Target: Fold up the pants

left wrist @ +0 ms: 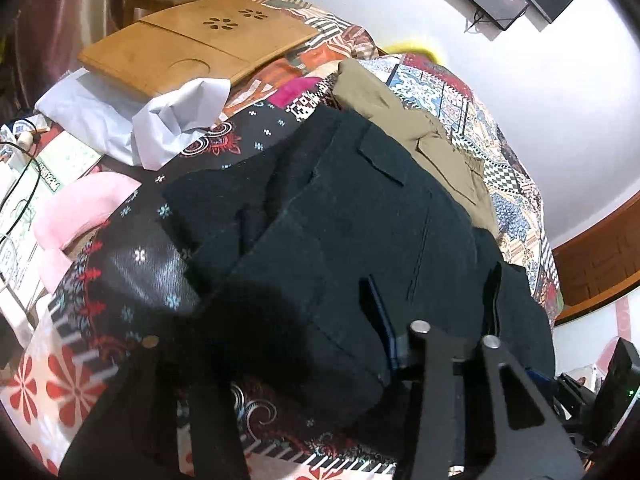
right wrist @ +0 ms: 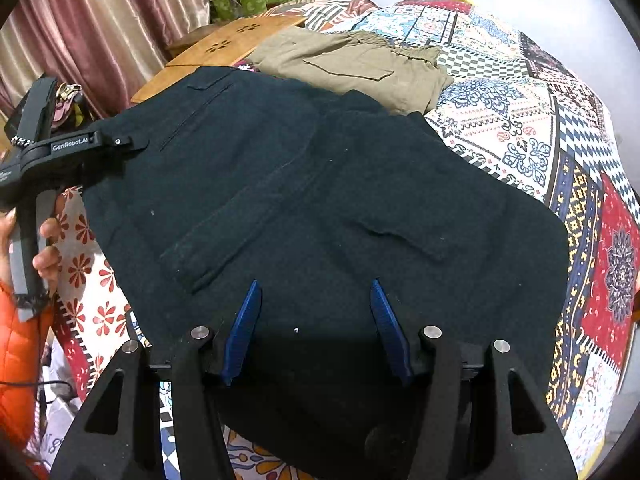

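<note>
Dark navy pants [right wrist: 320, 200] lie spread flat on the patterned bedspread [right wrist: 560, 140]; they also show in the left wrist view [left wrist: 340, 220]. My right gripper [right wrist: 316, 292] hovers over their near edge, its blue fingers [right wrist: 246, 320] wide apart and empty. In the left wrist view only one blue finger [left wrist: 380, 320] shows, pressed close to the dark cloth; the other finger is hidden in the cloth and shadow. The left gripper body [right wrist: 60, 152] shows at the pants' left edge in the right wrist view, held by a hand.
Folded khaki pants [right wrist: 352, 68] lie beyond the dark ones, also in the left wrist view [left wrist: 420, 128]. A wooden lap tray [left wrist: 192, 44] and white cloth [left wrist: 160, 116] sit on the far left of the bed. Curtains [right wrist: 100, 20] hang behind.
</note>
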Available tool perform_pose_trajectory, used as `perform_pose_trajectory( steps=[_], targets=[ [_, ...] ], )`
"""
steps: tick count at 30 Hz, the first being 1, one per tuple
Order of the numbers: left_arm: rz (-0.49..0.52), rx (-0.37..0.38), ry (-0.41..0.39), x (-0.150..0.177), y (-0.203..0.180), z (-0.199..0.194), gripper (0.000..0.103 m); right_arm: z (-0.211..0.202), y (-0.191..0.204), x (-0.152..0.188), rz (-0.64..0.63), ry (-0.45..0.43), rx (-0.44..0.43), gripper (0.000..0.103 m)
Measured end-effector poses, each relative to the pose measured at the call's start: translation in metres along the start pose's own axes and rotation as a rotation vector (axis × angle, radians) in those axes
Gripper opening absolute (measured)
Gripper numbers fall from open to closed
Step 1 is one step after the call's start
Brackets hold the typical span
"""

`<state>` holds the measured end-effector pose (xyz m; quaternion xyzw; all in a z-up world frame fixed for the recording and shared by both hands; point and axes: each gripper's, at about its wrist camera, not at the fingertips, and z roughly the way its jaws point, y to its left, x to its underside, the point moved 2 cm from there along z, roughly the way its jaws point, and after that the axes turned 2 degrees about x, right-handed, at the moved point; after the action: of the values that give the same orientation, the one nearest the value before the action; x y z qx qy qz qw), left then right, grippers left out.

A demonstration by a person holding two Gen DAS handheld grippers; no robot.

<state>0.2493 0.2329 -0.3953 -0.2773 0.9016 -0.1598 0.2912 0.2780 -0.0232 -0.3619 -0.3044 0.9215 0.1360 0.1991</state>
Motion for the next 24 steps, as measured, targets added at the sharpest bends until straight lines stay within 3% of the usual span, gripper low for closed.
perform_pose_trajectory(
  steps=[7,17,22,24],
  targets=[
    [0.150,-0.068,-0.053,0.010,-0.028,-0.027,0.022,0.001,0.000,-0.001,-0.002,0.003,0.001,0.054],
    [0.329,-0.155,-0.180,0.030,-0.067,-0.086,0.020,-0.017,-0.001,-0.013,0.021,-0.019,-0.061,0.054],
    [0.396,-0.139,-0.237,0.029,-0.094,-0.104,0.020,0.002,0.011,-0.009,-0.004,0.024,-0.106,0.056],
    [0.426,-0.127,-0.247,0.028,-0.107,-0.105,0.020,0.013,0.021,-0.002,-0.063,0.027,-0.076,0.056]
  ],
)
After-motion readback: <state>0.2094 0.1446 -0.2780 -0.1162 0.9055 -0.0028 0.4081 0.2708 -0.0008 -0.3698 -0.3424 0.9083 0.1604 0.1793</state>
